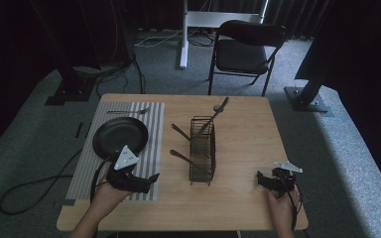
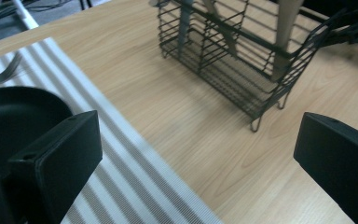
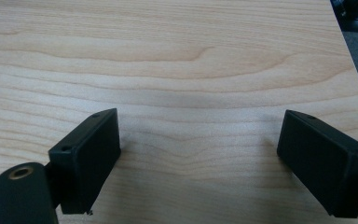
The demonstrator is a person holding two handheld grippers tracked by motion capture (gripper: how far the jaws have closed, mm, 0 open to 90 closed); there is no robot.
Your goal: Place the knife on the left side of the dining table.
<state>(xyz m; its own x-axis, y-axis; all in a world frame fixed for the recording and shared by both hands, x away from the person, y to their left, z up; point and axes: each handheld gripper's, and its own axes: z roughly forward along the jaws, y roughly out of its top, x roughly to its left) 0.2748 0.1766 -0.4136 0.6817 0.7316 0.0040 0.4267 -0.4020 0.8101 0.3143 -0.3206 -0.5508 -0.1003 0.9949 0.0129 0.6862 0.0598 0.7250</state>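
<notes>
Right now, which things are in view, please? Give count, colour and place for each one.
table: 1, light wood, centre
mat: 1, grey-white striped, table's left part
plate: 1, black, on the mat
fork: 1, silver, on the mat beyond the plate
rack: 1, black wire, mid-table, with utensils sticking out
chair: 1, black, on the floor beyond the table
left gripper: 1, black, open, at the mat's near edge
right gripper: 1, black, open, over bare table near right
</notes>
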